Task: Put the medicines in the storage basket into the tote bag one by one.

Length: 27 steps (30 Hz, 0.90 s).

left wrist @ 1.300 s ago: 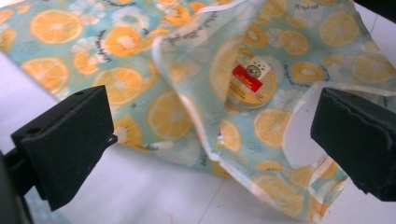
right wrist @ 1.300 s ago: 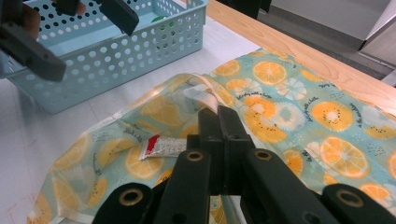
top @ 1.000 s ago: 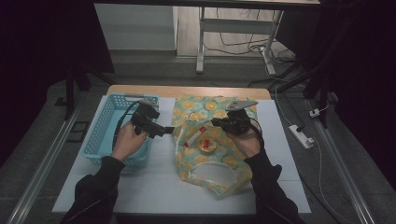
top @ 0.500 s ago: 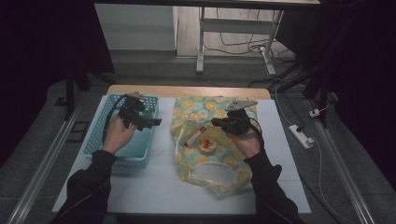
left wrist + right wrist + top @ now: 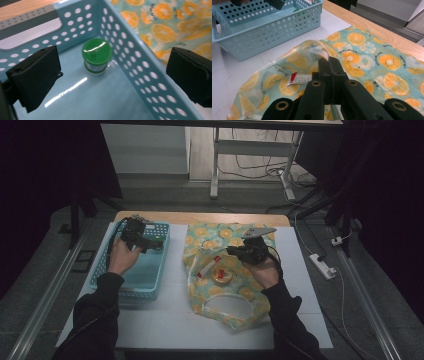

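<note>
The left hand-held gripper point(image 5: 113, 75) hangs over a light blue perforated basket point(image 5: 140, 72), its two black jaws spread wide apart, one at the lower left above the basket's glossy floor and the other at the right edge beyond the basket's side wall. A small jar with a green lid point(image 5: 97, 56) stands upright on the basket floor close to the corner, between the jaws but farther off and touching neither. Outside the wall lies an orange-slice patterned cloth point(image 5: 170, 27), and beyond the far wall a strip of the wooden counter point(image 5: 22, 8) shows.
</note>
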Each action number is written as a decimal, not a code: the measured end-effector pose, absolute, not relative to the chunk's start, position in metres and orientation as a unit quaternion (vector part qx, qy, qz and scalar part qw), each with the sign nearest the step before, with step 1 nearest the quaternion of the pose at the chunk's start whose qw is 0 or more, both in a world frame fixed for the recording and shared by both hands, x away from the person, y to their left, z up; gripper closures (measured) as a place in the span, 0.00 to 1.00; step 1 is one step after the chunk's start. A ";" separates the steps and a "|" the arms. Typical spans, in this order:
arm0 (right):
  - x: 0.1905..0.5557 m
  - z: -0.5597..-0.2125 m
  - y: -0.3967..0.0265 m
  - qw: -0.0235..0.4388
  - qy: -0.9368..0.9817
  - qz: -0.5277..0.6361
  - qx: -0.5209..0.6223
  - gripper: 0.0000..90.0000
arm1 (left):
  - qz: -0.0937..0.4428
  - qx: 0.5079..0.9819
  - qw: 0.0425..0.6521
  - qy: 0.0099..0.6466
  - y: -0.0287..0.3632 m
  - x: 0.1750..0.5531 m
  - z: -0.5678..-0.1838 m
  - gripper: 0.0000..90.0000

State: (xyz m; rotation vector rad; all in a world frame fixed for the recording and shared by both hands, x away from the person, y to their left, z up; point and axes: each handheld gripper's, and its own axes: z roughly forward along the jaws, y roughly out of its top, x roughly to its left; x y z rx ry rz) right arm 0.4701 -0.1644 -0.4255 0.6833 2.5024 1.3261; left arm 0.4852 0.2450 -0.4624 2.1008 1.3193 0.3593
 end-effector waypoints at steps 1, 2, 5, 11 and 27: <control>0.470 -0.426 -0.164 0.114 0.853 0.452 0.233 1.00 | 0.138 0.798 0.304 0.501 0.246 0.488 -0.465 0.00; 0.470 -0.426 -0.164 0.114 0.853 0.452 0.233 1.00 | 0.140 0.799 0.299 0.503 0.246 0.490 -0.467 0.00; 0.470 -0.425 -0.164 0.113 0.853 0.453 0.233 1.00 | 0.142 0.800 0.290 0.507 0.247 0.496 -0.473 0.00; 0.471 -0.425 -0.165 0.112 0.854 0.452 0.233 1.00 | 0.140 0.804 0.274 0.509 0.246 0.507 -0.481 0.01; 0.471 -0.425 -0.166 0.113 0.853 0.454 0.233 1.00 | 0.123 0.822 0.247 0.498 0.238 0.525 -0.494 0.35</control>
